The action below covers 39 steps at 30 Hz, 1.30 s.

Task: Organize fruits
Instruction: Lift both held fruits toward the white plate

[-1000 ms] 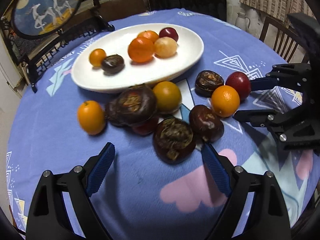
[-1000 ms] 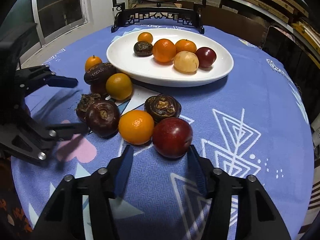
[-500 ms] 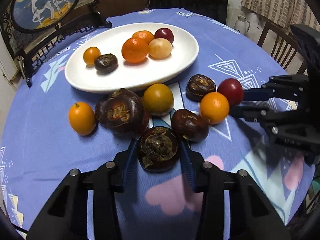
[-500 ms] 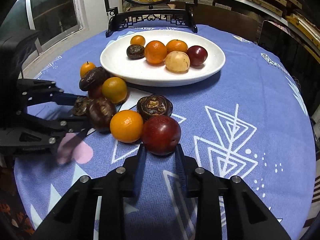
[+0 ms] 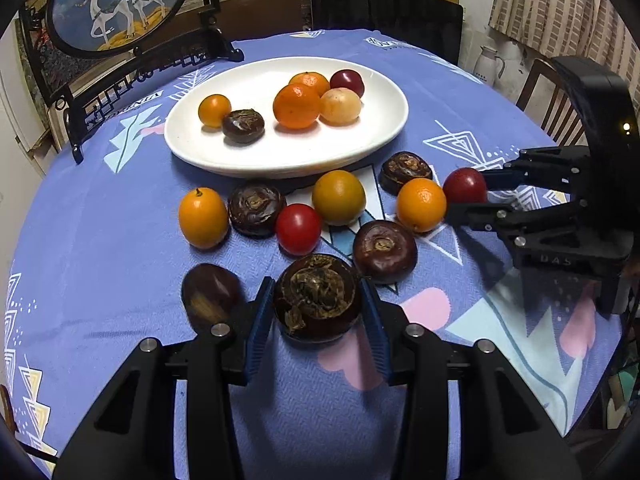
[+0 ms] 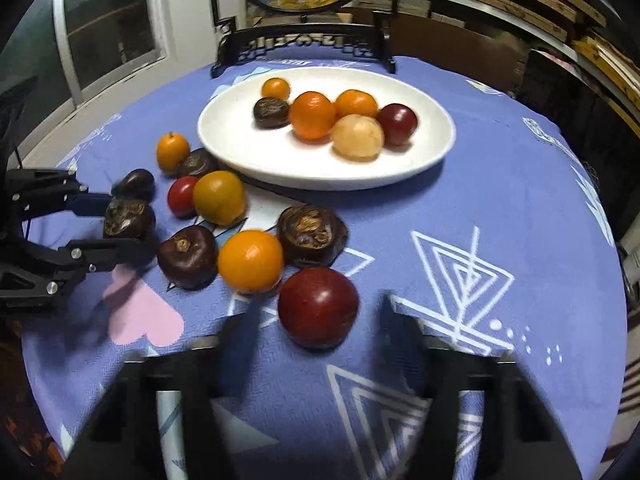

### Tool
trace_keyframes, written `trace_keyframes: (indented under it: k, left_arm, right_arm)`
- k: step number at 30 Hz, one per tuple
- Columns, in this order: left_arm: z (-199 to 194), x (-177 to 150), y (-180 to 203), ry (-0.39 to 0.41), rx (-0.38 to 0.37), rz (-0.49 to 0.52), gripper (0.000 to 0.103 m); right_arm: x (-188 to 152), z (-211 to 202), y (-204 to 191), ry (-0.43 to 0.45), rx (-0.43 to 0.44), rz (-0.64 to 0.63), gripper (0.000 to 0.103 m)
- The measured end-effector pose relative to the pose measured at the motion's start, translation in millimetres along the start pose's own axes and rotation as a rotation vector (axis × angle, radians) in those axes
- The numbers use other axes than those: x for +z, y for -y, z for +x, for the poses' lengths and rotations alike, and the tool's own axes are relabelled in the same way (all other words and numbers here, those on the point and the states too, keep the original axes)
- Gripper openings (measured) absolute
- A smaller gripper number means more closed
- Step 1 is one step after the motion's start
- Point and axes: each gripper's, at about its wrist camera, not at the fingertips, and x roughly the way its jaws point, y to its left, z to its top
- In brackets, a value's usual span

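Note:
A white oval plate [image 5: 384, 136] [image 6: 436, 148] holds several fruits. More fruits lie loose on the blue cloth in front of it. My left gripper [image 5: 318, 312] is shut on a dark brown water chestnut [image 5: 316, 296], which also shows in the right wrist view [image 6: 128, 218]. My right gripper [image 6: 320, 360] looks open in its own blurred view, its fingers either side of a dark red plum [image 6: 318, 306] and drawn back from it. In the left wrist view the right gripper's [image 5: 476, 192] fingers flank the plum [image 5: 464, 184].
An orange [image 6: 250, 260], two more water chestnuts [image 6: 310, 234] [image 6: 188, 256], a yellow-orange fruit [image 6: 219, 197], a cherry tomato [image 6: 181, 196] and a kumquat [image 6: 172, 150] lie close together. A framed deer screen [image 5: 116, 0] stands behind the plate. Chairs [image 5: 384, 8] ring the table.
My left gripper closed on the water chestnut and pulled it toward me, shifting nearby fruits. My right gripper closed toward the plum, then widened and drew back; its view is now blurred.

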Motion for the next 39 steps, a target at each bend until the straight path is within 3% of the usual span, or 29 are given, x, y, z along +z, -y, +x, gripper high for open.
trace_keyframes:
  k: [7,16,29,39]
  left_arm:
    - [-8.4,0.1,-6.4,0.027,-0.008,-0.02,0.042]
    - [-26.1,15.5,-17.7,0.097,-0.006,-0.065,0.042]
    - [-33.3,80.3,-31.6,0.21,0.089,-0.072,0.042]
    - [-2.0,130.2,-49.3,0.209,0.108,-0.085,0.042]
  right_arm:
    - [-11.1,-19.3,2.2,0.038,-0.013,0.017,0.037]
    - [9.3,-44.3,-1.5,0.155,0.05,0.058,0.037]
    - [64.9,-63.5,0.5,0.295,0.078,0.069,0.038]
    - [105.6,-46.2,20.1,0.332,0.1,0.128,0.038]
